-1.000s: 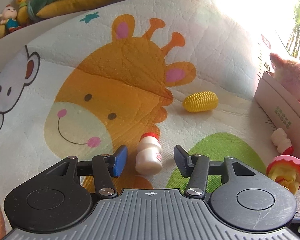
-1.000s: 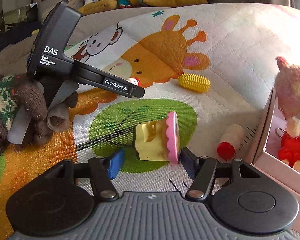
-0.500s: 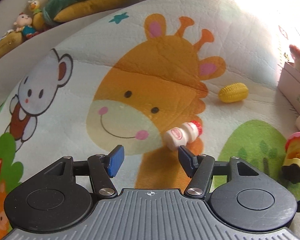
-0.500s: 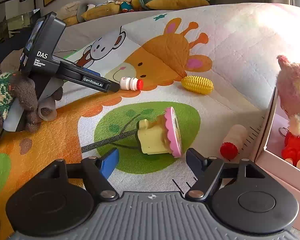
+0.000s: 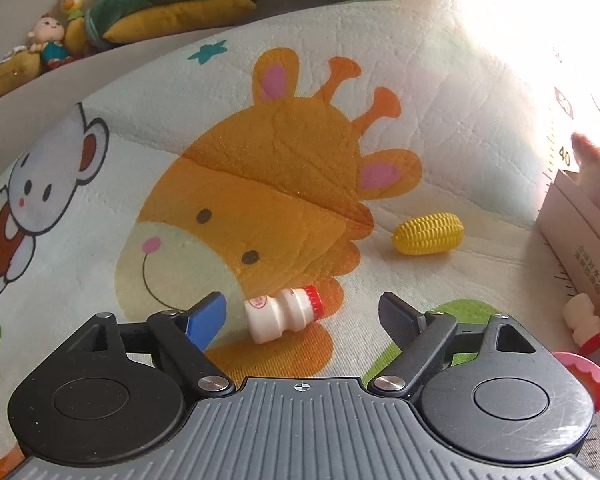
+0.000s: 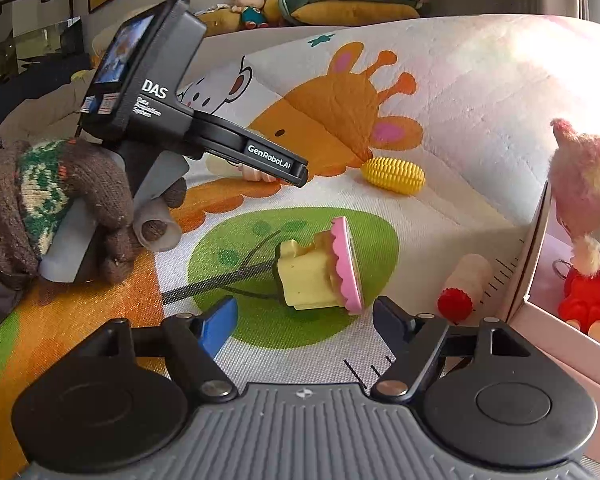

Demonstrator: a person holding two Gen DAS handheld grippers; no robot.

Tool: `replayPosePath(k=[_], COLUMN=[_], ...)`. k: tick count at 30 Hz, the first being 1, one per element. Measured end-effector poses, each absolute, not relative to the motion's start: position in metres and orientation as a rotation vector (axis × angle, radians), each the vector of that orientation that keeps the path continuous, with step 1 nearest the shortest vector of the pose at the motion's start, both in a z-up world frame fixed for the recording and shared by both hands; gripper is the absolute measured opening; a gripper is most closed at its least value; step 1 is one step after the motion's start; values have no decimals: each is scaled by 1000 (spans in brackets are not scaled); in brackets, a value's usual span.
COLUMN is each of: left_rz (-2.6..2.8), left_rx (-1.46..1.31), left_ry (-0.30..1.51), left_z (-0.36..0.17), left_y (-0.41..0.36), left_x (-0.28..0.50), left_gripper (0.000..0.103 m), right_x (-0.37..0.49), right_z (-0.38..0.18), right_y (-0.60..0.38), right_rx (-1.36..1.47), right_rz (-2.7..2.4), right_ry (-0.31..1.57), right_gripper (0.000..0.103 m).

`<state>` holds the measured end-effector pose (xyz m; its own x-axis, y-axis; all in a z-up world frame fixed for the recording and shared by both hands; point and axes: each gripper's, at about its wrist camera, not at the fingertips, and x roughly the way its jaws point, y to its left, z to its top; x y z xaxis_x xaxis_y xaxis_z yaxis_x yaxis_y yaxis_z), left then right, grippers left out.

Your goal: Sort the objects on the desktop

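opening wide, left gripper (image 5: 300, 312) has its jaws spreading over the small milk bottle (image 5: 284, 314), which lies on its side on the play mat (image 5: 440, 92), red cap toward the right finger. bottle sits between the fingers, closer to the blue pad (image 5: 208, 318), neither pad pressing on it. nothing held.

right gripper (image 6: 304, 320) also stands well apart, empty. yellow toy with pink scalloped top (image 6: 320, 272) lies tipped over on the green patch of the mat, just ahead of the gap between the fingers, not gripped.

toy corn (image 5: 428, 234) lies further out on the mat, well apart from both grippers. second bottle with red cap (image 6: 464, 284) lies on its side just beside the cardboard box (image 6: 540, 240) wall at right. box holds a pink plush toy (image 6: 584, 184) and a small red figure (image 6: 588, 300).

right-wrist view shows the left gripper's body held by a hand in a brown knit glove (image 6: 60, 212), tip down over the first bottle.
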<state>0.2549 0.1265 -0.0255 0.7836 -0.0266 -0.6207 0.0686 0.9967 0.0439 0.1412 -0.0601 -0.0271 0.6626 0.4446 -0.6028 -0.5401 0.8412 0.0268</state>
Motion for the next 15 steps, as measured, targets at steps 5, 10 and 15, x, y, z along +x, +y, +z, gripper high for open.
replayPosePath(k=[5, 10, 15], left_rz=[-10, -2, -9], left_rx=[56, 49, 36], left_ry=[695, 686, 681], left_z=[-34, -35, -34], left_y=[131, 135, 139], left_x=[264, 263, 250], left_gripper=[64, 52, 52], right_x=[142, 142, 143], right_z=[-26, -26, -27], right_y=[-62, -63, -62], right_rx=[-144, -139, -146], right_rz=[569, 572, 567], right_ry=[637, 635, 637], right_gripper=[76, 76, 76])
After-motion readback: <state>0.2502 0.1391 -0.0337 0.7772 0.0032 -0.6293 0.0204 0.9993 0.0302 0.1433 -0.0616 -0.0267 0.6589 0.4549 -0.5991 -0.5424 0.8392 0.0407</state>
